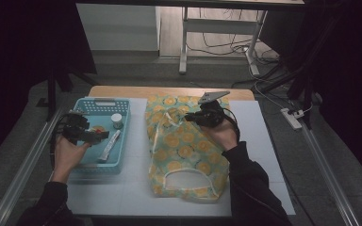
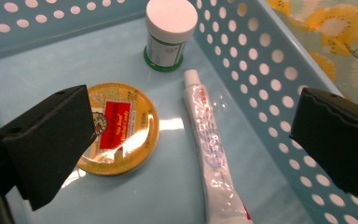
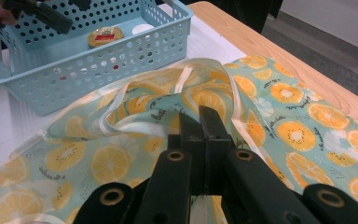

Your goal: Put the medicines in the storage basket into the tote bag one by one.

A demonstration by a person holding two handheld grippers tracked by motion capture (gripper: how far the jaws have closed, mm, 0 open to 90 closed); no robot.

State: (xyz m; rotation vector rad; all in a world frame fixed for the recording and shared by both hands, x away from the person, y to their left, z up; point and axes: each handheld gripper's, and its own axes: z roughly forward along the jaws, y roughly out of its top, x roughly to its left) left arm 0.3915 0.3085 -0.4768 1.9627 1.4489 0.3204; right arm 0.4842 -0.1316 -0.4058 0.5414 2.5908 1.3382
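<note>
With the right gripper (image 3: 200, 122) clamped on the fruit-print bag (image 1: 184, 141) on the table, lower the left gripper (image 2: 191, 140) — fingers wide apart — squarely over the tube (image 2: 209, 154) in the blue basket (image 2: 279, 107) — avoiding the yellow tin (image 2: 121, 128).

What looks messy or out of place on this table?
Only the fruit-print bag: it lies rumpled, its top bunched up where the right gripper pinches the cloth. The tin, tube and small jar lie tidily in the blue basket.
</note>
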